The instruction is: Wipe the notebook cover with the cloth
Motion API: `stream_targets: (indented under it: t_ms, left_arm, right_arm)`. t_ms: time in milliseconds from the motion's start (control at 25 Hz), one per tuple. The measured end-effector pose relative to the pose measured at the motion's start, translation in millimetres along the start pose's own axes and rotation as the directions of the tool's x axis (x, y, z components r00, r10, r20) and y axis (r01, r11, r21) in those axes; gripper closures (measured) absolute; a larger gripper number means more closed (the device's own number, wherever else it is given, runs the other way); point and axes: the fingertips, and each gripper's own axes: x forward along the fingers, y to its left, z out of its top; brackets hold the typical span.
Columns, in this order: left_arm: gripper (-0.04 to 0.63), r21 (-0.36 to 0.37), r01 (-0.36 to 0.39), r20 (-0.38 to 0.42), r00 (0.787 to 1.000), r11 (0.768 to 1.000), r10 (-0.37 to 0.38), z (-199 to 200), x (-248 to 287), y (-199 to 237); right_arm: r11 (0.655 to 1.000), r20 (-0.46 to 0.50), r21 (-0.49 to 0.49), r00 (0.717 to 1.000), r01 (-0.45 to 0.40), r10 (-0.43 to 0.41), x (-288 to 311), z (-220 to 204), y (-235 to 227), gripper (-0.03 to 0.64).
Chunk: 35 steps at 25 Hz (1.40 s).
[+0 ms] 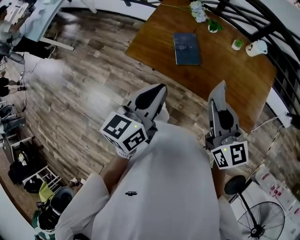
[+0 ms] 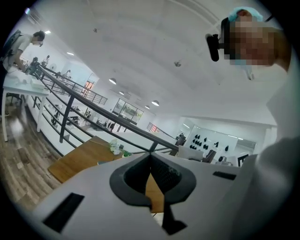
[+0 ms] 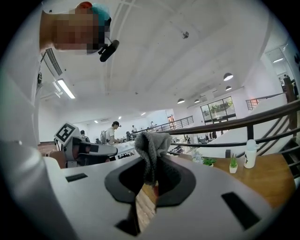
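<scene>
A dark blue notebook [image 1: 186, 48] lies flat on the brown wooden table [image 1: 234, 75] at the top of the head view. Both grippers are raised near the person's chest, well short of the table. My right gripper [image 3: 151, 161] is shut on a grey cloth [image 3: 151, 145], which bunches up above the jaw tips. In the head view it [image 1: 220, 89] points toward the table's near edge. My left gripper [image 2: 150, 159] is shut with nothing in it, and its tip [image 1: 158, 91] points at the floor before the table.
Small potted plants [image 1: 237, 44], a white container [image 1: 257, 47] and white flowers [image 1: 199, 11] stand along the table's far side by a dark railing [image 1: 281, 42]. A fan [image 1: 260, 220] stands at lower right. Wood floor [image 1: 84, 93] lies left of the table.
</scene>
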Motion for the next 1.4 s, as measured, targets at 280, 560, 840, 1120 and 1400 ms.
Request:
stream_targets:
  t_ms: [280,560,840,1120,1400]
  left_arm:
    - [0.576,-0.003,0.026,-0.032,0.999,1.0,-0.026,20,37,40]
    - [0.576,-0.021,0.011,-0.041,0.999,1.0,-0.012,25,70,45]
    - [0.577,-0.032,-0.04,-0.038,0.999,0.999,0.039,30,105,45]
    - [0.577,-0.039,-0.109,-0.052,0.993,0.993,0.107,28,139,57]
    - [0.576,-0.066,-0.204,-0.091,0.976,0.977,0.198,9,160,76]
  right_arm:
    - [1.0,-0.008,-0.026,1.0,0.004,-0.005,56,10,-18,0.574]
    - [1.0,-0.033,-0.011,0.999,-0.023,0.022,76,9,-46,0.574]
    - [0.994,-0.052,0.067,0.994,-0.087,0.091,103,8,-82,0.574]
    - [0.984,-0.084,0.055,0.981,-0.169,0.173,136,9,-113,0.574]
    - [0.97,-0.145,0.091,0.961,-0.225,0.236,169,-10,-142,0.574]
